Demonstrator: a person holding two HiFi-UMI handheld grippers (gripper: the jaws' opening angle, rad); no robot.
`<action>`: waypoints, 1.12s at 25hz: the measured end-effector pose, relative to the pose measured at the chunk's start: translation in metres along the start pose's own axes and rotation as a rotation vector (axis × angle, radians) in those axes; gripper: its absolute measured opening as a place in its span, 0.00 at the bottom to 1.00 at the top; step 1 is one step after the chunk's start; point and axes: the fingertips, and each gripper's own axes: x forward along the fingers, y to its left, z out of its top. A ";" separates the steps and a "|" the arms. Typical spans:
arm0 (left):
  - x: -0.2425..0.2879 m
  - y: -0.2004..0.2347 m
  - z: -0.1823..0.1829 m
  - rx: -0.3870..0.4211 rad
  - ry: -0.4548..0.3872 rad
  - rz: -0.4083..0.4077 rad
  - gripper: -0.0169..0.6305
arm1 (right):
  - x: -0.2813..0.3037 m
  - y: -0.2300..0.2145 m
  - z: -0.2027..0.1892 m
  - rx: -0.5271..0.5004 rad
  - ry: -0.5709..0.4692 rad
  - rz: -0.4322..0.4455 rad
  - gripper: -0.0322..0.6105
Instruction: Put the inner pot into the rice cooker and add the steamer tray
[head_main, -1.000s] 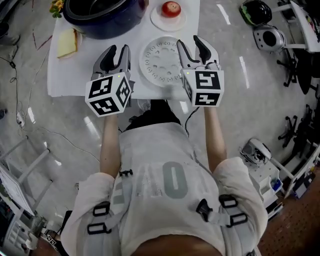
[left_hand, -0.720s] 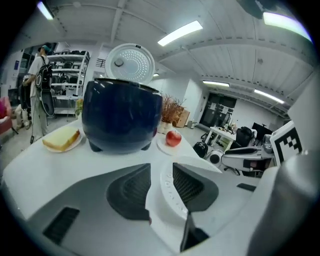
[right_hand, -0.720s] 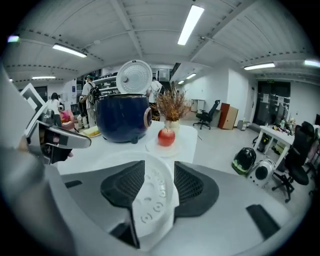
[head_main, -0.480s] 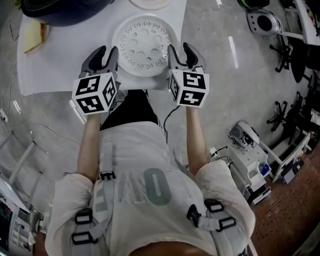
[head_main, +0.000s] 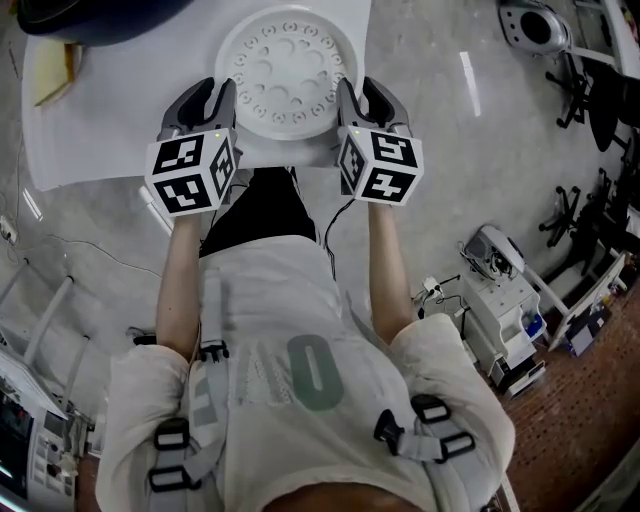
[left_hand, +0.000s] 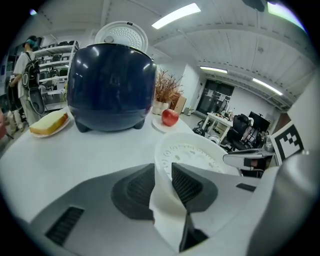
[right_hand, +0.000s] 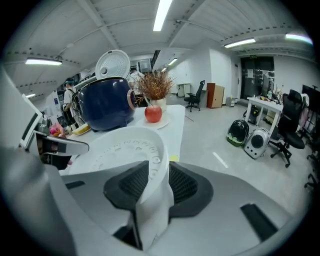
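Observation:
The white perforated steamer tray (head_main: 288, 65) lies flat near the front edge of the white table (head_main: 120, 130). My left gripper (head_main: 212, 100) is at its left side, and in the left gripper view the tray's rim (left_hand: 192, 152) runs between the pads, which press on it. My right gripper (head_main: 362, 98) is at the right side; its jaws have just been closing, with the rim (right_hand: 120, 147) pinched between them. The dark blue rice cooker (left_hand: 110, 87) stands at the back left with its lid (left_hand: 121, 34) raised. The inner pot is not visible.
A slice of bread on a plate (left_hand: 48, 122) lies left of the cooker. A red apple on a plate (left_hand: 170, 117) sits behind the tray, with dried flowers (right_hand: 156, 85) beyond. Office chairs and equipment stand on the floor to the right.
Both grippers came down and forward from in front of the table to either side of the tray. The right jaws narrowed onto the rim.

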 end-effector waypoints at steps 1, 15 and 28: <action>-0.001 -0.001 0.001 0.004 0.002 -0.001 0.20 | -0.001 0.000 0.001 0.005 -0.003 -0.003 0.26; -0.014 -0.005 0.017 0.008 -0.023 0.009 0.16 | -0.017 0.003 0.020 -0.010 -0.061 -0.036 0.23; -0.064 -0.007 0.123 0.067 -0.252 0.066 0.16 | -0.057 0.023 0.132 -0.078 -0.287 -0.003 0.23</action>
